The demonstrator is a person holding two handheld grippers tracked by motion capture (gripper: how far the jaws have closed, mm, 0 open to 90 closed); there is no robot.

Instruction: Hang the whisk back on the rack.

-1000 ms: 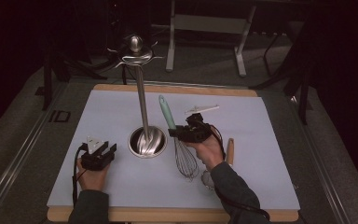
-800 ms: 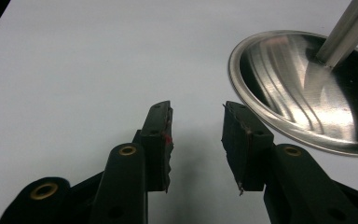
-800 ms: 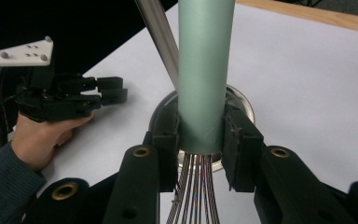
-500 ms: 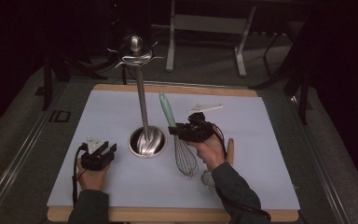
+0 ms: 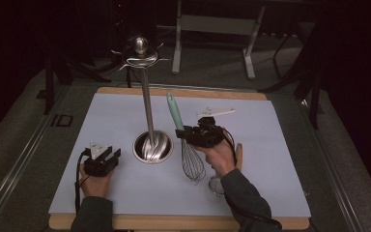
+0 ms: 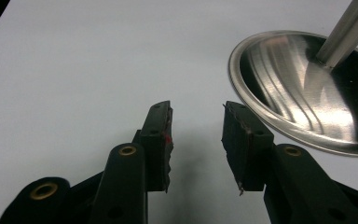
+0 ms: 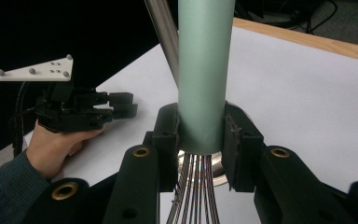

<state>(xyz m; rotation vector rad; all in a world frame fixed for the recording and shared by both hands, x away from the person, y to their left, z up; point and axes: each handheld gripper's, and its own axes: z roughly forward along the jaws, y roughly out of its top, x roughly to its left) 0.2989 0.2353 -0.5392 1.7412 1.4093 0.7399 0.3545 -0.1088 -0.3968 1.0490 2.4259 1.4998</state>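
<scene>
Whisk [image 5: 184,140] handle stands tilted, clamped in right gripper [image 7: 200,130] held level.

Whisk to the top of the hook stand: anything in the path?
Nothing visible blocks it. The right gripper is shut on the whisk at its green handle, beside the stand's pole. The air up to the hooks looks free.

Right tool [image 5: 182,135] clamped, its hand raised; left tool [image 5: 110,155] low, jaws apart, forearm extended forward.
</scene>
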